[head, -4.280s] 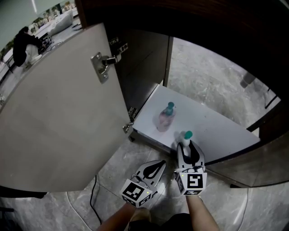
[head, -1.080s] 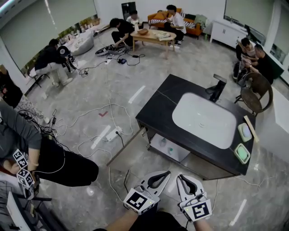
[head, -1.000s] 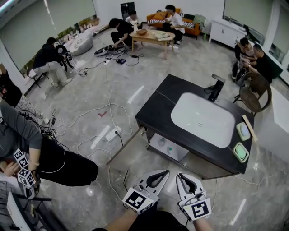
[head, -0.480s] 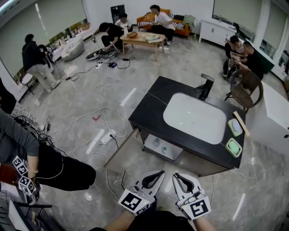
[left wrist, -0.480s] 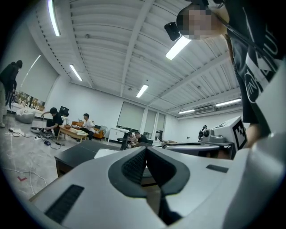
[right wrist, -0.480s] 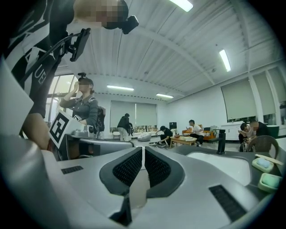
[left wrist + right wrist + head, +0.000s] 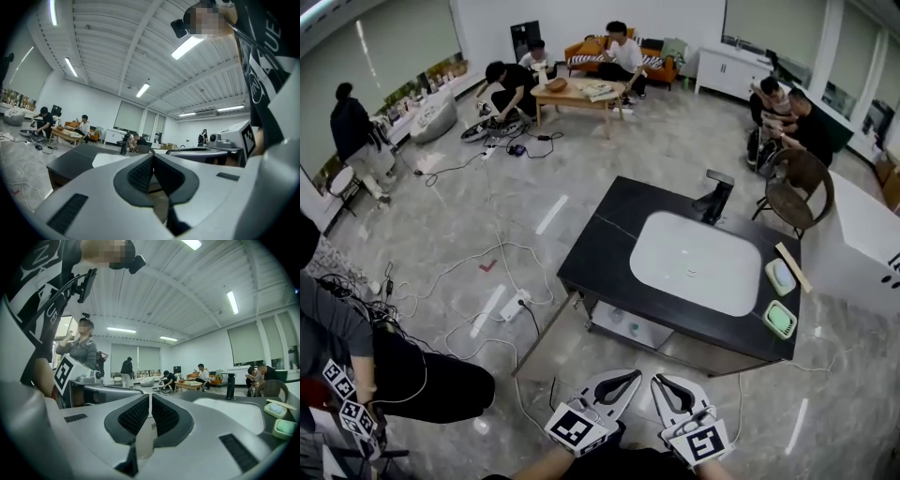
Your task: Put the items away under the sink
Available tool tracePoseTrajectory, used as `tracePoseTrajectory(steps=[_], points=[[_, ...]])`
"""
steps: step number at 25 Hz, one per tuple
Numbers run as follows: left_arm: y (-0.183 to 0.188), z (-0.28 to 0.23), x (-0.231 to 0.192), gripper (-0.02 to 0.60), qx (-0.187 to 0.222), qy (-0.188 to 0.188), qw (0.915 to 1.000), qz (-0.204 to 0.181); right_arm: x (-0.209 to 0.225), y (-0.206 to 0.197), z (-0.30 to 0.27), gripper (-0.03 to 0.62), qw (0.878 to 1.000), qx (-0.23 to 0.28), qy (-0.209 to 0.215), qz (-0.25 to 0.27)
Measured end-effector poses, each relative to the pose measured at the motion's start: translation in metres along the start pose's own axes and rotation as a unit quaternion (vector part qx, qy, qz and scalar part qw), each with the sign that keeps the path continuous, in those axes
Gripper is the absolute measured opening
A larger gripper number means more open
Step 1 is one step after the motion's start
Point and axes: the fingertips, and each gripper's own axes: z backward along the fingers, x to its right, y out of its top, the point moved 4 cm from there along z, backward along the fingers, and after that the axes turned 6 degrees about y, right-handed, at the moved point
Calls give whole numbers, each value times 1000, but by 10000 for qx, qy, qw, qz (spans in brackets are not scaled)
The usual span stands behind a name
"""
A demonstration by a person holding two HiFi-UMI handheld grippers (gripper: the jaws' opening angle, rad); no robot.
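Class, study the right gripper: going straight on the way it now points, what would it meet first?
The right gripper would probably meet the near edge of the black countertop first; depth is unclear, so it might skim over.

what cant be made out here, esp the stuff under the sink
- Items on the under-sink shelf: head view, too small to identify; the black countertop overhangs and hides the rest of the shelf.
- Two green items beside the basin: head view, too small to name.
- The shelf itself: missing from both gripper views, hidden below the bodies of the left gripper and right gripper.
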Motion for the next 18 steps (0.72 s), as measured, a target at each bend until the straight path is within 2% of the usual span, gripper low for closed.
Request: tracePoseTrajectory(steps=[8,12,18], points=[[7,-34,-26,6,-198,-612,9979,-124,23,4,-18,41,9984,73,-559,-72],[15,-49,-23,6,-158,-729,9972,-72,31,6,-8,41,9975,30,-700,-60],[15,-79,-5,6,-147,-673,9976,-79,58,13,13,41,9981,92,-561,256]])
